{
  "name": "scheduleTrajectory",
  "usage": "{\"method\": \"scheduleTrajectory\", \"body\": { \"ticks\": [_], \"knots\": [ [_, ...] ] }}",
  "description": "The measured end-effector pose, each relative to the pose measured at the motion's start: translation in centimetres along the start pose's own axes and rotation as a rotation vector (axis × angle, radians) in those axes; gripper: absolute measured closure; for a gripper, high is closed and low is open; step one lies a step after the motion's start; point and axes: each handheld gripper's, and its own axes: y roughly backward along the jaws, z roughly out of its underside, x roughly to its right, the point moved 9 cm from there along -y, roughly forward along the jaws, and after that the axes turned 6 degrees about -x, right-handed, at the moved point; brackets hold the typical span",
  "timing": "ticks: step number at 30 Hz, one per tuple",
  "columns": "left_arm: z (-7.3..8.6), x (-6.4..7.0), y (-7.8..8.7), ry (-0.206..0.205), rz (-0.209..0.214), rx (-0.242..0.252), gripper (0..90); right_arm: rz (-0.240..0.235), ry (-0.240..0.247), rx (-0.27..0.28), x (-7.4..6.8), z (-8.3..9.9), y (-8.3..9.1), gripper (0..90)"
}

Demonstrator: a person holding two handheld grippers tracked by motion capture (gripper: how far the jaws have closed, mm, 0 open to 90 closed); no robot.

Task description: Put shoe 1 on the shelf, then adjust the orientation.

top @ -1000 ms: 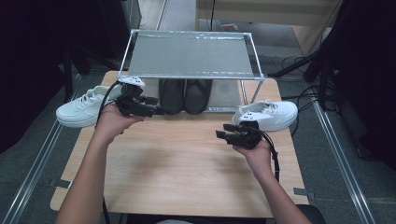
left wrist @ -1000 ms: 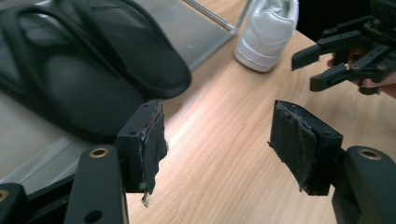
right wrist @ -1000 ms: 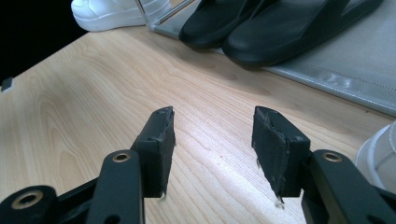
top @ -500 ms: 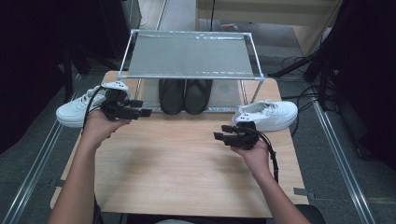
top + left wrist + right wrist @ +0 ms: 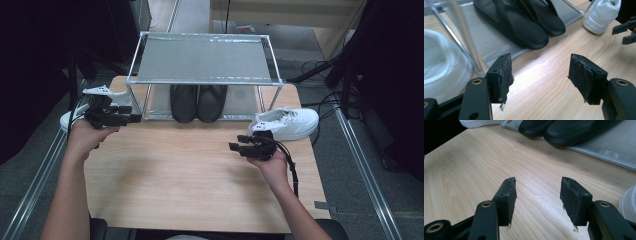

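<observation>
Change: since a second ago the left tongs (image 5: 131, 114) have drawn away from the black shoes (image 5: 197, 102) toward the left edge of the tabletop (image 5: 175, 185), over the left white shoe (image 5: 67, 120); the right tongs (image 5: 236, 142) have barely shifted.
High view, left: the left tongs sit at the rack's (image 5: 202, 60) front left leg, tips pointing right, with the left white shoe mostly hidden beneath hand and tongs.
High view, right: the right tongs hover over the tabletop, tips pointing left, just in front of the right white shoe (image 5: 287, 122), which lies on the tabletop beside the rack's right leg.
High view, rack: the black shoes stand side by side on the lower shelf, toes toward the person.
Left gripper view: the left tongs (image 5: 540, 72) are spread wide with nothing between them; the left white shoe (image 5: 444, 67) lies at the left, just past the rack leg (image 5: 465, 40); the black shoes (image 5: 524, 22) are ahead, the right white shoe (image 5: 602, 15) far off.
Right gripper view: the right tongs (image 5: 537, 192) are spread and empty above bare wood; the black shoes' (image 5: 564, 128) toes are ahead, and an edge of the right white shoe (image 5: 627, 206) is at the right.
</observation>
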Motion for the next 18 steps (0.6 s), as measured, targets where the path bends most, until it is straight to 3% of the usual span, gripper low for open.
{"method": "scheduleTrajectory", "body": {
  "ticks": [14,15,18],
  "knots": [
    [1.3,-4.6,2.7,0.089,-0.085,0.053,36.7,0.002,0.007,-0.014,-0.1,0.2,-0.2,47.3],
    [1.3,-5.5,3.0,0.1,-0.102,0.062,37.7,0.007,0.007,-0.011,-0.1,0.4,-0.1,47.3],
    [1.4,-6.3,3.2,0.106,-0.134,0.048,38.2,0.009,-0.003,-0.014,-0.2,0.7,0.0,47.4]
  ]
}}
